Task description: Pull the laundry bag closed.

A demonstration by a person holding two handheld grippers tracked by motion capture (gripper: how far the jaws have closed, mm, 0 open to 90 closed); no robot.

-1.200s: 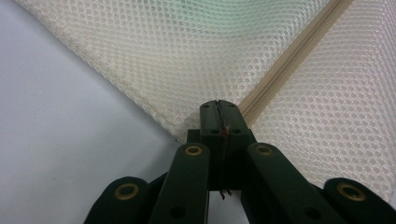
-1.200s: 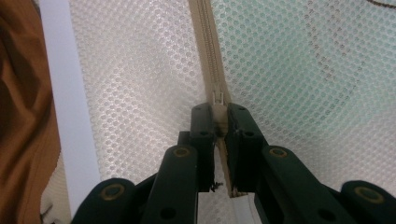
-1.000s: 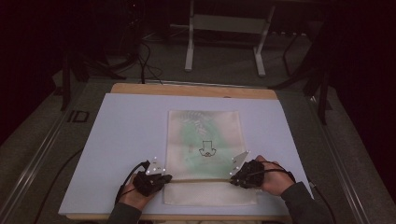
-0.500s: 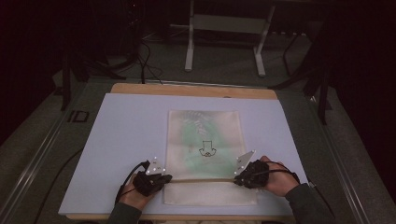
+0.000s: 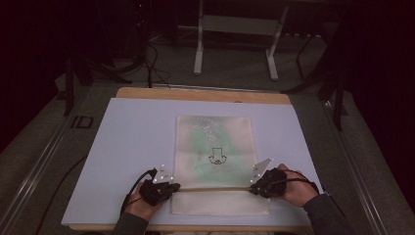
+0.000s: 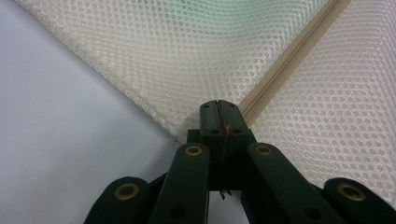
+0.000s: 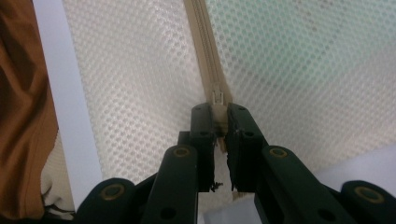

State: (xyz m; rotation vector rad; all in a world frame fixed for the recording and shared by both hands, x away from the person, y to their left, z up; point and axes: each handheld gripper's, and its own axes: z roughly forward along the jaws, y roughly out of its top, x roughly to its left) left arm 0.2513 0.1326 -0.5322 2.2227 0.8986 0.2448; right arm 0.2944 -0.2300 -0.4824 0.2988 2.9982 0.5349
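The big white table (image 5: 127, 147) is in front of me, and a cream mesh bag (image 5: 215, 142) lies flat in the middle of it, near my edge. I can see something green (image 5: 200, 147) inside the bag through the little holes. A zipper (image 5: 215, 188) runs across the bag close to me, from one side to the other. My left gripper (image 5: 169, 187) is at the left end of that zipper. Its jaws are pressed tight together on the bag's edge there, and I think that is to keep the bag from sliding. My right gripper (image 5: 254, 188) is at the right end. Its jaws are pinching the small zipper pull (image 7: 218, 100), with the pull squeezed between them. I think I hold it this way so I can drag the pull along while the other side stays put.
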